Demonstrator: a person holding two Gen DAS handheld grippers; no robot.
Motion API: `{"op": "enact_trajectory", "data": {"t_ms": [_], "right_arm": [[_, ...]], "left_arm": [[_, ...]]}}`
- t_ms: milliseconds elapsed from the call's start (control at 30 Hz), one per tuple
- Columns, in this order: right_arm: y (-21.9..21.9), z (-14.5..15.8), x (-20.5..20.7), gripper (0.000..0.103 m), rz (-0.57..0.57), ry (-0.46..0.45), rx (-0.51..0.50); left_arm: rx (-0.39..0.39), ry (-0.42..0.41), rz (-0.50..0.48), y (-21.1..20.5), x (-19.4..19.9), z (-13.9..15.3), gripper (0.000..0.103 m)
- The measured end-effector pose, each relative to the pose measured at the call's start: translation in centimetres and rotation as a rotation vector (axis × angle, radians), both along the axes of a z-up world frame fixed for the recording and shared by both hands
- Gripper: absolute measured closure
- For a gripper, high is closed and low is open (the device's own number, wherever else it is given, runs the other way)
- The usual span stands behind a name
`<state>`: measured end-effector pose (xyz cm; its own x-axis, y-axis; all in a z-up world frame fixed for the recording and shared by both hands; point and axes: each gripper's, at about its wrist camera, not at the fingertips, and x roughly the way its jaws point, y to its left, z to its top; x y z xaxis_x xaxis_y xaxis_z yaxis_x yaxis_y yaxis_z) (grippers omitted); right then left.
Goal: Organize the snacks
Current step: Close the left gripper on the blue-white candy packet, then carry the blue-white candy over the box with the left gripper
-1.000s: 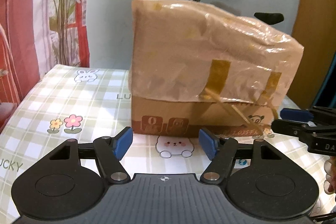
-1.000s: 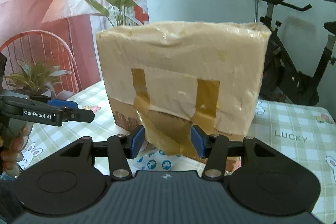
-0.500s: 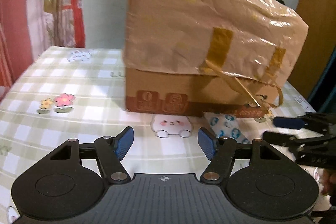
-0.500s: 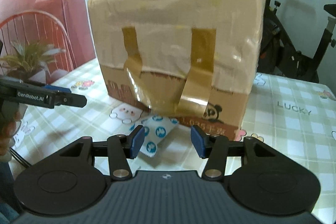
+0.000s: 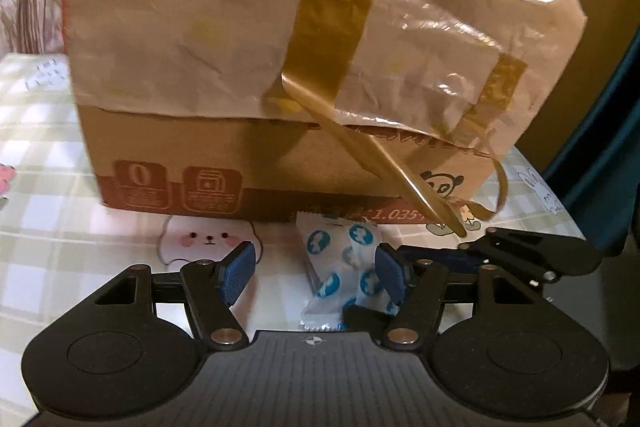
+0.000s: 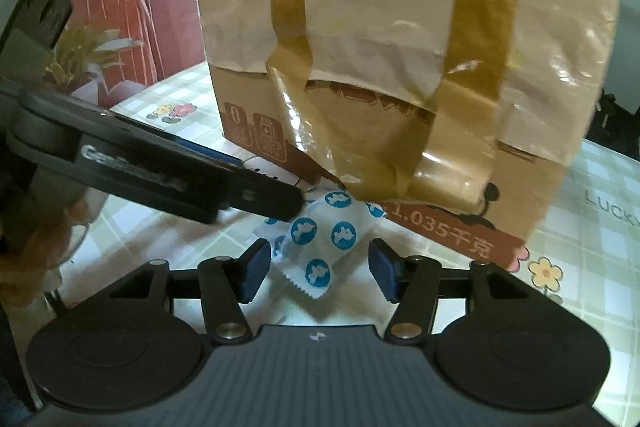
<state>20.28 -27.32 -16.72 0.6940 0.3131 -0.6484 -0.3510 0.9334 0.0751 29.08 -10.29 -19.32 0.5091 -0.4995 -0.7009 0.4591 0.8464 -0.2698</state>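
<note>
A white snack packet with blue dots lies on the tablecloth just in front of a taped cardboard box. My left gripper is open and low over the table, with the packet between its fingers, close to the right one. My right gripper also straddles the packet; its jaws are opening and the pads do not press on it. The left gripper reaches in from the left of the right wrist view, its tip beside the packet. At the right of the left wrist view the right gripper shows.
The box, wrapped in brown paper with loose tape strips, stands on a checked tablecloth with cartoon prints. A hand holds the left gripper. A potted plant and a red chair stand beyond the table's left edge.
Both grippers have sunk and come nearer to the box. The packet, earlier ahead of them, now lies between each gripper's fingers. The right jaws stand wider than before.
</note>
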Motion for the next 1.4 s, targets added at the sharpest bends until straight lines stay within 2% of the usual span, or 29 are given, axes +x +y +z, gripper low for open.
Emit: {"op": "enact_trajectory", "data": {"t_ms": [133,200,233,367,633,800,1067,1400], "right_arm": [[0.1,-0.6,1.2,0.043,0.011,0.014,0.014],[0.4,-0.6,1.4,0.042,0.020,0.014,0.015],[0.6,-0.7,1.5,0.044,0.030,0.016,0.018],[1.4,-0.6,1.3,0.050,0.051,0.009,0.017],[2.8,0.1,-0.6,0.051,0.088,0.001,0.050],[4.1,1.4,-1.5,0.051,0.127,-0.035,0.048],[5.1,4.9,-2.3,0.051,0.153,-0.128,0.052],[5.5,9.5,-3.3,0.051,0.174,-0.245,0.044]], "left_arm": [[-0.027,0.038,-0.019,-0.7,0.7,-1.1,0.035],[-0.052,0.044,-0.039,-0.8,0.4,-1.3,0.055],[-0.060,0.045,-0.048,-0.8,0.2,-1.4,0.056],[-0.034,0.019,-0.045,-0.8,-1.0,-1.4,0.058],[-0.024,0.003,0.006,-0.2,-3.8,-0.5,0.058],[-0.036,-0.052,0.049,0.4,-5.1,1.7,0.058],[-0.051,-0.150,0.074,1.7,-6.3,6.9,0.058],[-0.102,-0.277,0.103,2.7,-7.3,11.8,0.058]]}}
